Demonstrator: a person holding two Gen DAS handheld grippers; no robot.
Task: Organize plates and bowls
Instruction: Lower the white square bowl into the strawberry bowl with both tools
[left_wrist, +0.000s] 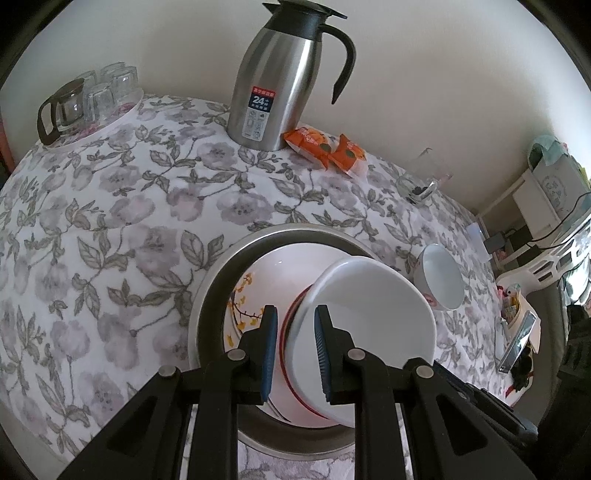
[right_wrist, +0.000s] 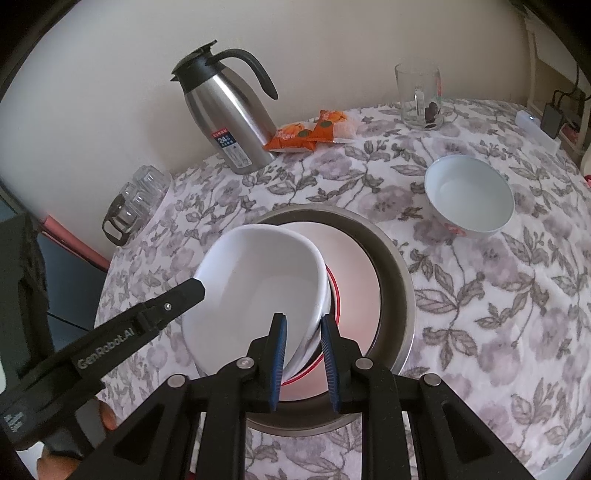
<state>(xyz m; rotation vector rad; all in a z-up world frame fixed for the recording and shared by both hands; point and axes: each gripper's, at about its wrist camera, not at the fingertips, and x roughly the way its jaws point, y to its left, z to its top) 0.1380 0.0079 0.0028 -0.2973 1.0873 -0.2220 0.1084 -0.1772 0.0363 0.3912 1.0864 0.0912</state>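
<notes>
— While the white bowl (right_wrist: 255, 291) hangs tilted over the steel basin (right_wrist: 397, 280), which gripper holds it?

— Both are at it. The right gripper (right_wrist: 303, 360) has its blue pads on either side of the bowl's near rim; one pad is inside, the other outside against the wall. The left gripper (left_wrist: 295, 350) stands the same way on the opposite rim. In the right view only one black finger (right_wrist: 184, 293) of it shows, lying on the bowl's edge; the other is hidden behind the bowl.

— Are the pads pressing?

— They look closed on the rim in both views, with the rim filling the gap.

— What lies under the bowl?

— A red-rimmed dish (right_wrist: 354, 280) inside the basin, mostly covered. In the left view a plate (left_wrist: 255, 291) with yellow flowers shows beneath, cut off by the fingers. How many pieces are stacked, I cannot tell.

— And the second bowl (right_wrist: 469, 194)?

— It stands upright on the flowered cloth (right_wrist: 498, 295), apart from the basin, to the right. It has a red mark on its wall, too small to read.

— Further back?

— A steel jug (left_wrist: 275, 86) by the wall, orange packets (left_wrist: 325, 146) just beside it, a glass (right_wrist: 421, 98) with something dark at the bottom, and upturned glasses (left_wrist: 107, 92) on a tray, blurred at the edge.
</notes>
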